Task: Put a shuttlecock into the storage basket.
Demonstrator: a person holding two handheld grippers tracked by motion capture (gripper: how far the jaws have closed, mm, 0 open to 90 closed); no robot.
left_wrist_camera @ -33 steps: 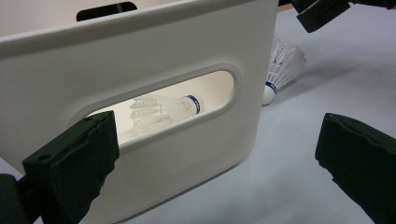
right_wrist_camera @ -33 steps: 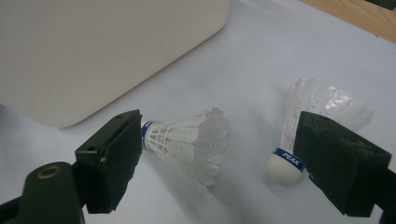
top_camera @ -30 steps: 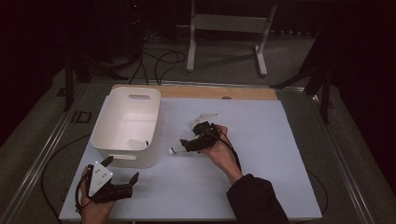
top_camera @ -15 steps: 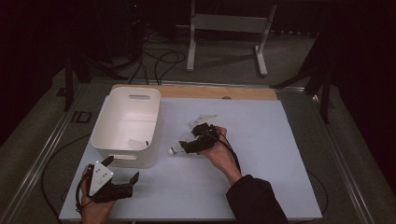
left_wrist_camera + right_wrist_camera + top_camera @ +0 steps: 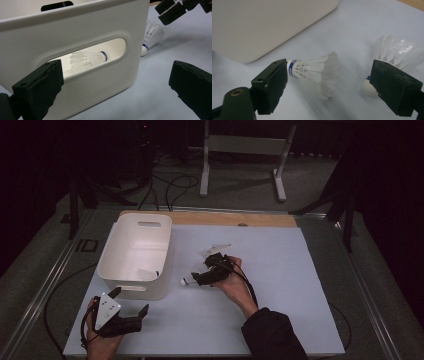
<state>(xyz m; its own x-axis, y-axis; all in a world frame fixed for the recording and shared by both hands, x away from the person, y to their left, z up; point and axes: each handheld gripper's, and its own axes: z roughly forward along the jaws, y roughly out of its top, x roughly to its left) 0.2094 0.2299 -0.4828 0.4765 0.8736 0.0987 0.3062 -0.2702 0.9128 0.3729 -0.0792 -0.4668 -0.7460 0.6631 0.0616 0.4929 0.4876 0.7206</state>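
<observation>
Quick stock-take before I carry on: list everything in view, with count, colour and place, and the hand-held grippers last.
Bin: one, white, left half of the table, handle slots in its end walls.
Shuttlecock in bin: one, white with a blue band, lying on the bin floor.
Shuttlecocks on table: two, white, lying right of the bin; the second lies beside the first.
Table: one, pale blue-grey top, wooden strip along the far edge.
Stand: one, grey, on the floor beyond the table.
Left hand-held gripper: black, open, near the bin's near end.
Right hand-held gripper: black, open around the first shuttlecock.
</observation>
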